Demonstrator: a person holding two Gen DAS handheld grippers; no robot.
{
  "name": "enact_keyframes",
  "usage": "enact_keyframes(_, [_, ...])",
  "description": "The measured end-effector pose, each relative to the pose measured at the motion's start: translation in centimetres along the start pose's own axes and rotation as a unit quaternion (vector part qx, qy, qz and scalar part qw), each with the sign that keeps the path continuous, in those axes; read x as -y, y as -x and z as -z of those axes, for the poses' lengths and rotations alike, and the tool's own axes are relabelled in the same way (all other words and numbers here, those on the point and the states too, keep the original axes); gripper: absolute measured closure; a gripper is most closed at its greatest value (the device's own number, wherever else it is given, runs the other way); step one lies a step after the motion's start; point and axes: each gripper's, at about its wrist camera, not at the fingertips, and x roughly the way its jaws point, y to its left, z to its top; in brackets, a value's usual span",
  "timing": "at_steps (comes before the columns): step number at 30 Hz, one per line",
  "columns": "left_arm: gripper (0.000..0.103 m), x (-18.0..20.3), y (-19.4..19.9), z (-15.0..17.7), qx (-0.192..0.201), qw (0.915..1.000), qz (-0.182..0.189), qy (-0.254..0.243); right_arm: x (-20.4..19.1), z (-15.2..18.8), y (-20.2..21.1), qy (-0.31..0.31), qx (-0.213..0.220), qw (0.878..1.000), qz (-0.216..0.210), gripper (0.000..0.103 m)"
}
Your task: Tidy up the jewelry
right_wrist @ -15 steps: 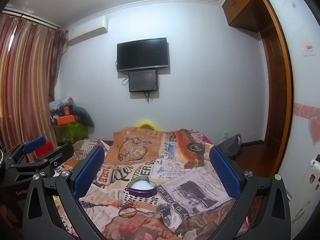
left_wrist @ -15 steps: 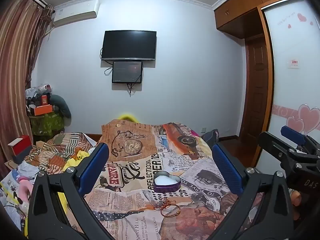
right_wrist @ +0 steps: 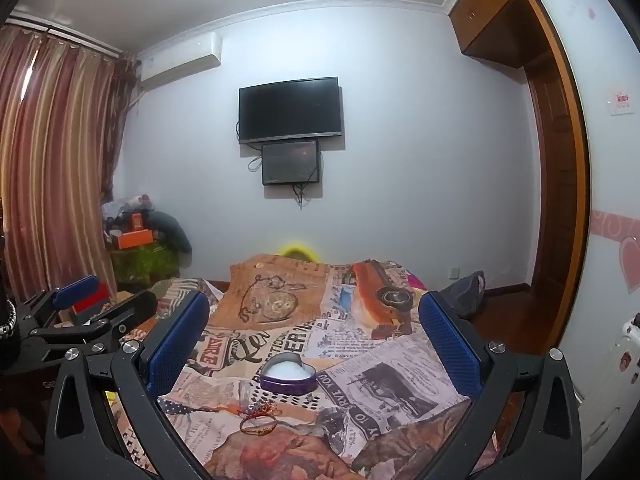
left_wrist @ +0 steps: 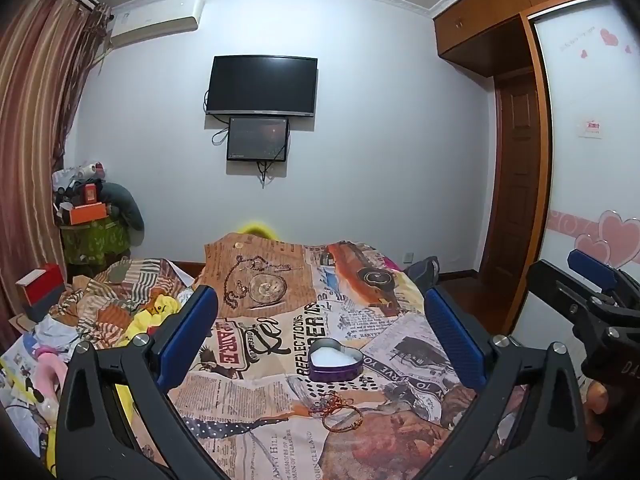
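Note:
A purple heart-shaped tin with a white lining sits open on a newspaper-print cloth; it also shows in the right wrist view. In front of it lies a small heap of jewelry: a copper-coloured bangle and a tangled red and gold chain. The bangle also shows in the right wrist view. My left gripper is open and empty, held back from the tin. My right gripper is open and empty too. Each gripper appears at the edge of the other's view.
The cloth covers a raised surface that drops off at right to a wooden floor with a dark bag. Clutter of clothes and toys lies at left. A TV hangs on the far wall.

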Motion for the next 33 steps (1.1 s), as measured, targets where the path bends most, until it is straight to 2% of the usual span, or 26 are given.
enact_keyframes(33, [0.000,0.36,-0.76,0.05,-0.012,0.9999,-0.008,-0.001,1.04,0.52,-0.45,-0.010,-0.010,1.000,-0.014,0.000])
